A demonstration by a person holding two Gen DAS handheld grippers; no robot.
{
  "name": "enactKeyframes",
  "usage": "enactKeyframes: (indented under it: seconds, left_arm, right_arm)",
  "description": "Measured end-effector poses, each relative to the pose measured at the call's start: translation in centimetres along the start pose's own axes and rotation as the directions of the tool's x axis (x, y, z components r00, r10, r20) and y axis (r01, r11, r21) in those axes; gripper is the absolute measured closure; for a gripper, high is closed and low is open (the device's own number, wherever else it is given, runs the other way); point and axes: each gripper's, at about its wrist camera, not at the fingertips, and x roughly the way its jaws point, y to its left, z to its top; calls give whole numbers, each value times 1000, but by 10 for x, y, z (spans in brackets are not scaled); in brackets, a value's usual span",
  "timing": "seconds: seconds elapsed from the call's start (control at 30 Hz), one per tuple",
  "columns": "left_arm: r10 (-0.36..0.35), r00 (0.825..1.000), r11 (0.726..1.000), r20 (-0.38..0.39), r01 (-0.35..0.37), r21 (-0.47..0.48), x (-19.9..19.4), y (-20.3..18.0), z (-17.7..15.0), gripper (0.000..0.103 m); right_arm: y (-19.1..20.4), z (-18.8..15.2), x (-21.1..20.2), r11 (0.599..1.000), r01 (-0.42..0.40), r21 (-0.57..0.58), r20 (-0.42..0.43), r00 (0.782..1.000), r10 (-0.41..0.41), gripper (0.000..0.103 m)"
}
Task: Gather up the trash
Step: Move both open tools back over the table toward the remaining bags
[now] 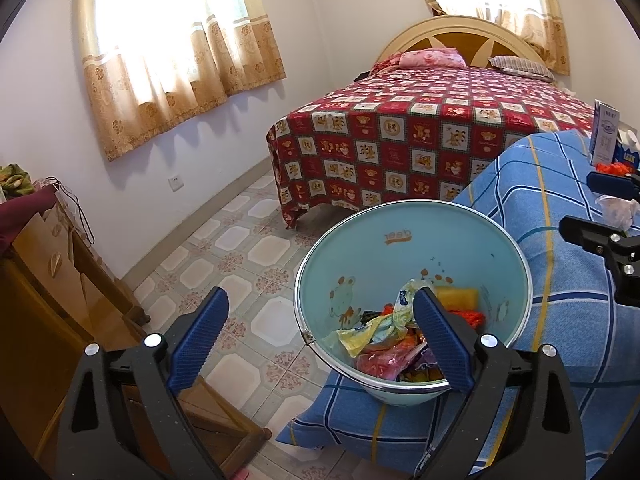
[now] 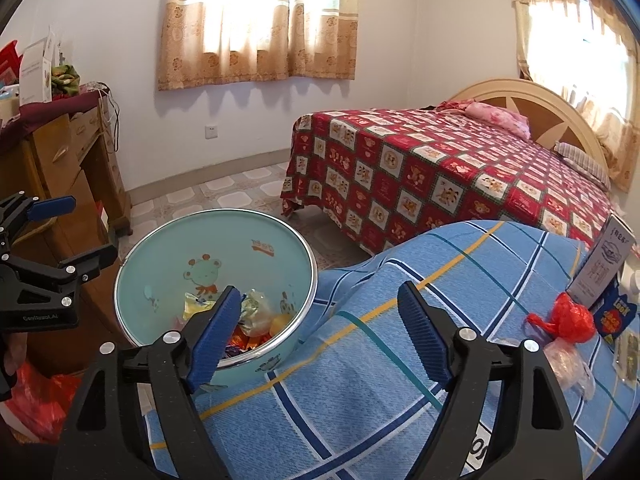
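Left gripper (image 1: 320, 340) hangs spread wide with nothing between its blue pads, right over the near rim of the pale blue bin (image 1: 460, 240). The bin sits tilted on the blue checked cloth (image 1: 560, 320) of the worktop, mouth toward the gripper, and down inside lies a heap of crumpled wrappers (image 1: 384, 344), yellow, pink and orange. To the gripper's left, the tiled floor (image 1: 248, 248) and a wooden dresser (image 1: 48, 288); far ahead, the bed (image 1: 440, 128) under its red patterned cover.

Right gripper (image 2: 320, 328) is released too, jaws apart and empty, poised above the cloth with the bin just to its left. Off to its right on the cloth rests a knotted red bag (image 2: 568, 318), a clear crumpled bag (image 2: 568, 364) just in front of it, and a white carton (image 2: 604, 268) standing upright behind.
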Motion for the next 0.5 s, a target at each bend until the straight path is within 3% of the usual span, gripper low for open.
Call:
enactKeyframes:
  seconds: [0.2,0.5]
  left_arm:
    - [10,1000,1000,-9,-9,13,2,-6,-2,6]
    - [13,999,999,-41,-12,30,5,-18,-5,6]
  right_arm:
    - [-3,-4,-3,1000,8,6,5,1000,-8,18]
    - [-11,-9,-8,999,25,25,4,1000,-25,15]
